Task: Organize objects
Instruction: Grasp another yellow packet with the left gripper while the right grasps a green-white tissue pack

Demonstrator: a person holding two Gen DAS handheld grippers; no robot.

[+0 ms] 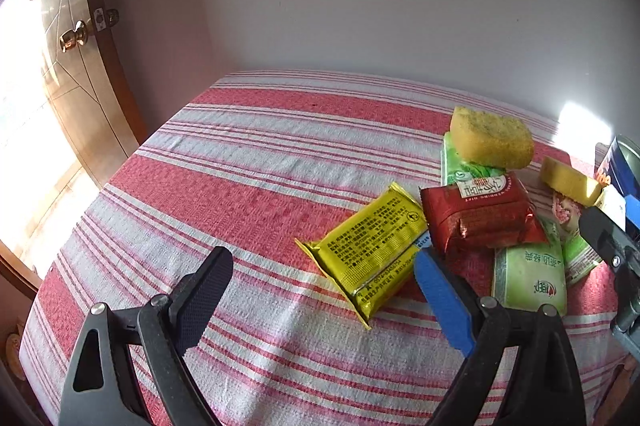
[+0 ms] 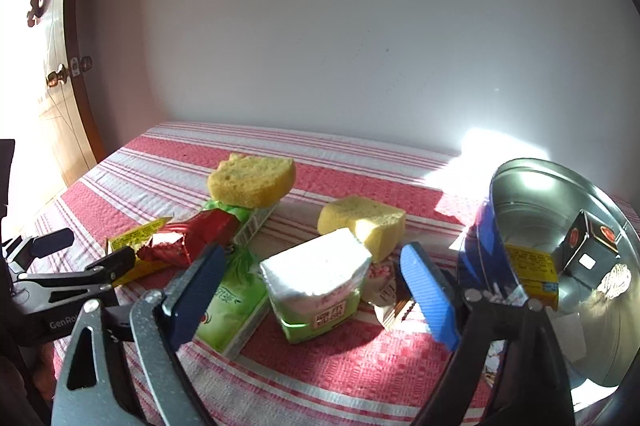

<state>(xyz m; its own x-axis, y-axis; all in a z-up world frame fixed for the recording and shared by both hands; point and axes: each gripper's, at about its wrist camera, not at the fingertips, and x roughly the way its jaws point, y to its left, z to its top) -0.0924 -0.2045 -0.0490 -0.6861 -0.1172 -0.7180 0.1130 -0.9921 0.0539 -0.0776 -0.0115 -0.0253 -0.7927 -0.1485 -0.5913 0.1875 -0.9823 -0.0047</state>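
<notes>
Left wrist view: the left tool [image 1: 324, 278] hovers low over a tabletop [image 1: 248, 161] covered in red and white striped cloth, its jaws spread wide and holding nothing. Its blue pad [image 1: 442, 300] sits just beside the near corner of a yellow packet [image 1: 370, 252], which lies flat. A red packet [image 1: 480, 216] rests next to it, partly on top of green packets [image 1: 530, 272]. A yellow sponge [image 1: 492, 137] sits on another green packet behind them. At the right edge the right tool [image 1: 612, 246] enters the frame.

Right wrist view: the right tool [image 2: 314, 286] is also released, jaws wide, angled down toward a white and green packet [image 2: 320, 286] that stands tilted between its two fingers without touching either. A second sponge [image 2: 364, 222] lies just behind that packet. To the right, a metal tin [image 2: 560, 226] lies tipped toward the camera, with a yellow packet and a dark box [image 2: 592, 250] inside. The left tool [image 2: 72, 266] reaches in from the left, near the yellow and red packets.
</notes>
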